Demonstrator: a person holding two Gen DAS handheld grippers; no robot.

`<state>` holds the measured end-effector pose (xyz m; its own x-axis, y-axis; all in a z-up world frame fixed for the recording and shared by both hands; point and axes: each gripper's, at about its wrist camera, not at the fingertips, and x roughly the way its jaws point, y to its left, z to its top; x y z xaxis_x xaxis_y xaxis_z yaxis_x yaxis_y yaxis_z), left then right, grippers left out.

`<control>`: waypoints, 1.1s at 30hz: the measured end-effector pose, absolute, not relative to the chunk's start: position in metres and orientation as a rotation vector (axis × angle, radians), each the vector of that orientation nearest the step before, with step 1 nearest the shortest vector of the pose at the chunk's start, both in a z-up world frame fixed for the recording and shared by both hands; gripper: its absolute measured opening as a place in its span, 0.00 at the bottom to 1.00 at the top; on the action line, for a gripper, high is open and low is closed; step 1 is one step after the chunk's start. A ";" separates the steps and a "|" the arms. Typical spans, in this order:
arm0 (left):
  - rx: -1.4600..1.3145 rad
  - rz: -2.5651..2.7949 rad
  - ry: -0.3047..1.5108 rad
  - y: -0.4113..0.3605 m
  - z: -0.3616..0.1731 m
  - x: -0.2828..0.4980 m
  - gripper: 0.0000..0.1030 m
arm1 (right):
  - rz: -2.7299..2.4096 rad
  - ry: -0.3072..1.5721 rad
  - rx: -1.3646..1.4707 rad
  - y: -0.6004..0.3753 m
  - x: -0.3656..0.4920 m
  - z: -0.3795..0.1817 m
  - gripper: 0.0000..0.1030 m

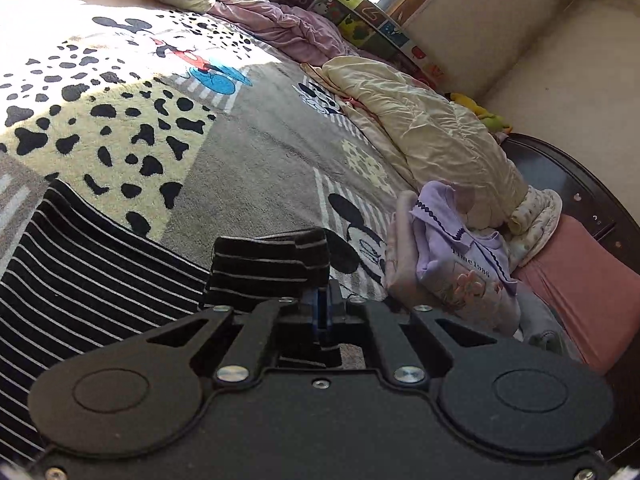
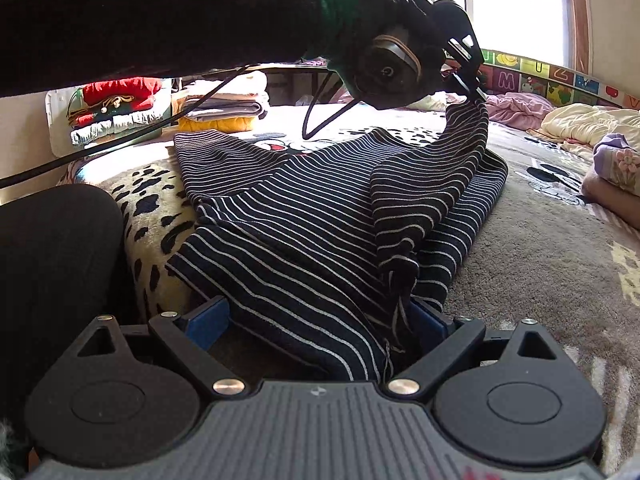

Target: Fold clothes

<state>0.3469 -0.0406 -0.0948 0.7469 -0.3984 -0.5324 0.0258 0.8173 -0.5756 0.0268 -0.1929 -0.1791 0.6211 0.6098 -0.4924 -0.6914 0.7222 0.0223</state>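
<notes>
A black top with thin white stripes (image 2: 304, 216) lies flat on the cartoon-print blanket (image 2: 540, 248). A gloved hand holds my left gripper (image 2: 470, 80) above the top's far right corner, shut on the end of its sleeve (image 2: 440, 184), which hangs in a lifted fold. In the left wrist view the striped cuff (image 1: 272, 268) drapes over my left gripper (image 1: 324, 300), with the top's body (image 1: 80, 280) at lower left. My right gripper (image 2: 320, 316) is open at the near hem, its blue pads (image 2: 208, 320) wide apart with cloth lying between them.
A folded lilac garment (image 1: 452, 272) sits on the bed right of the top, beside a cream quilt (image 1: 432, 128) and a pink crumpled cover (image 1: 288, 28). Stacks of folded clothes (image 2: 116, 108) stand at the bed's far left. A dark bed frame (image 1: 580, 200) bounds the right side.
</notes>
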 end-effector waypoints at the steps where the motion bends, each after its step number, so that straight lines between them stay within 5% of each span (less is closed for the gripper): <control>1: -0.567 -0.246 0.703 -0.043 -0.098 0.350 0.01 | 0.754 0.496 -0.188 -0.192 0.026 -0.180 0.91; 17: -0.381 -0.174 0.818 -0.076 -0.141 0.392 0.01 | 0.763 0.490 -0.242 -0.189 0.026 -0.183 0.93; 24: -0.382 -0.283 0.755 -0.057 -0.121 0.362 0.10 | 0.762 0.490 -0.234 -0.190 0.026 -0.183 0.93; 33: -0.024 -0.358 0.809 -0.098 -0.146 0.332 0.11 | 0.740 0.485 -0.223 -0.190 0.026 -0.183 0.93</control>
<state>0.3316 -0.0977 -0.1461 0.6339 -0.3223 -0.7031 0.3038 0.9397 -0.1569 0.0257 -0.1898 -0.1826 0.6351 0.5910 -0.4973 -0.6919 0.7216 -0.0260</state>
